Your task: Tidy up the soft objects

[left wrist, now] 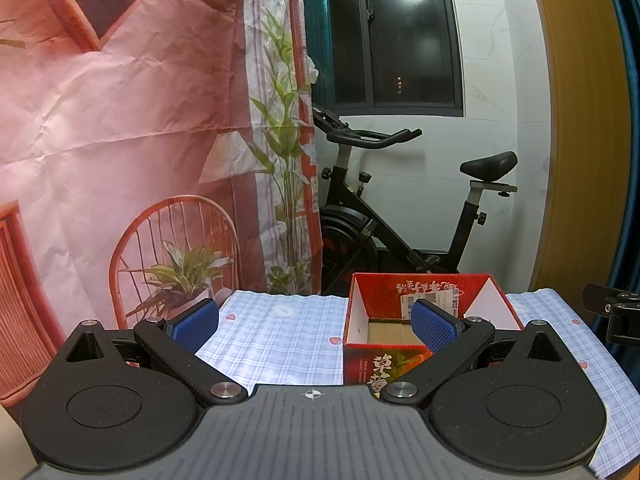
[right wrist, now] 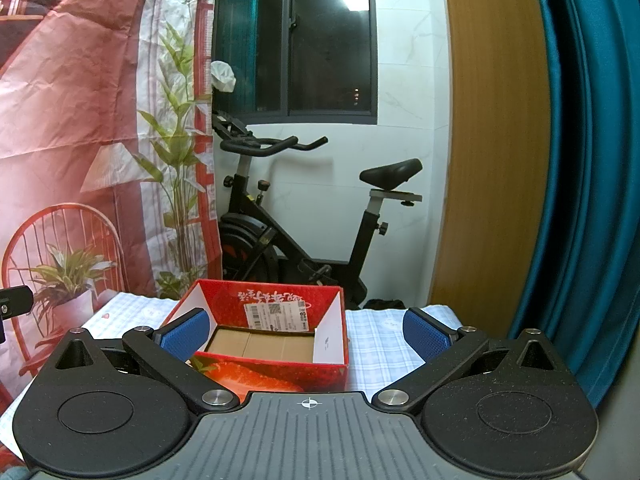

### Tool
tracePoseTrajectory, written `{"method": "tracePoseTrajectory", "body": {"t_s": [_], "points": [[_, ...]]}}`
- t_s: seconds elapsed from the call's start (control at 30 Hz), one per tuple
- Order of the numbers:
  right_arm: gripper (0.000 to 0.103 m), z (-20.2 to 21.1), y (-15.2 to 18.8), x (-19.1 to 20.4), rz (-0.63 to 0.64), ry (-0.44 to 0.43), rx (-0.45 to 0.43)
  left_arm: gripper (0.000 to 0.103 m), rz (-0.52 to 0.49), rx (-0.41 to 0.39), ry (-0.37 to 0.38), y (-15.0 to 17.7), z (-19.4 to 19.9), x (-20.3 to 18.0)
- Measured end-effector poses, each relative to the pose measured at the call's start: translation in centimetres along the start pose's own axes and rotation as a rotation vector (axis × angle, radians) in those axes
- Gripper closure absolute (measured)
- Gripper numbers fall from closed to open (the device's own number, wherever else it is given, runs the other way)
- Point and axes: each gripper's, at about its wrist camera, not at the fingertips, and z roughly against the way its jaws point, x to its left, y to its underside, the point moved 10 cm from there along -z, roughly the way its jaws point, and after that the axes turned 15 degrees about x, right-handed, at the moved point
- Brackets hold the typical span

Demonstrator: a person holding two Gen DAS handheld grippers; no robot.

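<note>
Strawberry box (right wrist: pixel 276 368), open-topped, sits on our checked-cloth bench (left wrist: pixel 276 332) near its far edge; both our left claw (left wrist: pixel 314 326) and right claw (right wrist: pixel 306 334) are spread apart, holding nothing.

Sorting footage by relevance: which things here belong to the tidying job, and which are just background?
Job: red box, open and empty; left gripper and right gripper, both open.

Background: exercise bike, printed backdrop, checked tablecloth, window, teal curtain.

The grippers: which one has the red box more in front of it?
The right gripper: the red box sits almost centred between its open fingers. For the left gripper, the box sits off toward one finger.
</note>
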Motion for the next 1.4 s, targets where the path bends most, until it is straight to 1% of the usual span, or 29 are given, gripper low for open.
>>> {"method": "tracePoseTrajectory", "body": {"t_s": [1.2,1.4], "points": [[0.000,-0.2,0.2,0.0,0.003,-0.001,0.002,0.000,0.001,0.001,-0.001,0.1,0.0,-0.1],[0.000,-0.6,1.1,0.5,-0.003,-0.018,-0.002,0.000,0.012,0.002,0.025,1.2,-1.0,0.2]]}}
